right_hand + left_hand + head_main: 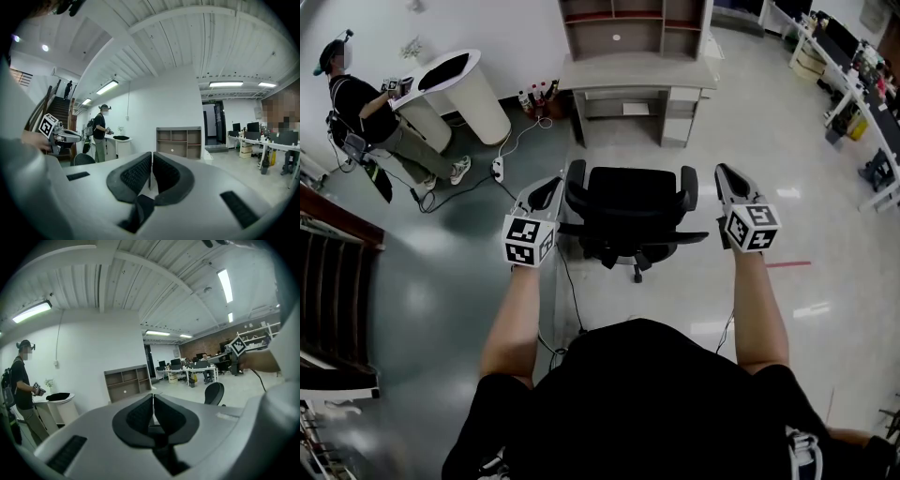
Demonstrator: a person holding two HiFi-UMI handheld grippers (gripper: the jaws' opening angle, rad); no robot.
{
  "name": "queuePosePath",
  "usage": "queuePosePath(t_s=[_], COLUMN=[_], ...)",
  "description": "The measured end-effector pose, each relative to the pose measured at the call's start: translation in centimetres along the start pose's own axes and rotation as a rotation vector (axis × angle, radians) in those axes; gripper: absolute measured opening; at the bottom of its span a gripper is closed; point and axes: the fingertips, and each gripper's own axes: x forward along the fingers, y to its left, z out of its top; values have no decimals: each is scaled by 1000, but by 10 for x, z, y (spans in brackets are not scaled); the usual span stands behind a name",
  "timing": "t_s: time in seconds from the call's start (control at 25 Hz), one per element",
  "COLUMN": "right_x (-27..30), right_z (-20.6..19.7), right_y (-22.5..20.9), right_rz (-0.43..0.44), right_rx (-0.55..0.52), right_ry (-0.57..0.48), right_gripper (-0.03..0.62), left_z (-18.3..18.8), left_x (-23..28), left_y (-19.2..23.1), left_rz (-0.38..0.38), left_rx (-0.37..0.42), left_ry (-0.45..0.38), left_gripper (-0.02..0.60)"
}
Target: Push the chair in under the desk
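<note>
glossy floor (441,281) below, left gripper (551,185) and right gripper (725,175) held forward, flanking chair (630,202).

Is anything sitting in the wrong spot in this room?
Yes: the black office chair stands on open floor, apart from the desk, not tucked under it. A white power strip lies loose on the floor too.

Glossy pale floor (825,187) is carrying everything. Black chair (630,202) is standing mid-floor on its castors, apart from the bench (633,73), which is sitting at the wall with a shelf unit on top. Bottles (536,97) are standing on the floor just beside the bench's left leg. White power strip (498,169) is lying nearby, its cable (520,136) running toward the bench. Red mark (787,264) is showing right of the chair.
</note>
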Motion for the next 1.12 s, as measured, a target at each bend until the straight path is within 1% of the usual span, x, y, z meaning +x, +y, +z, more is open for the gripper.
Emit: queuePosePath(t_s=[0.24,0.64,0.8,1.0,1.12], right_x=[9,20,20,20,18], right_z=[5,9,10,0,-9], right_y=[-2,6,15,25,28], right_rz=[3,-16,2,32,55], right_rx=[-7,-6,-11,-25,-24], right_ry=[8,14,9,32,62], right_gripper=[3,3,5,5,33], left_z=[4,-5,-8,-22,-35], left_x=[5,16,17,14,11], left_y=[9,26,33,37,39], left_rz=[6,-39,-55,-102,-131], left_rx=[-12,-22,-20,-10,2], left_ry=[-8,-5,-6,12,41], left_gripper=[15,14,15,15,20])
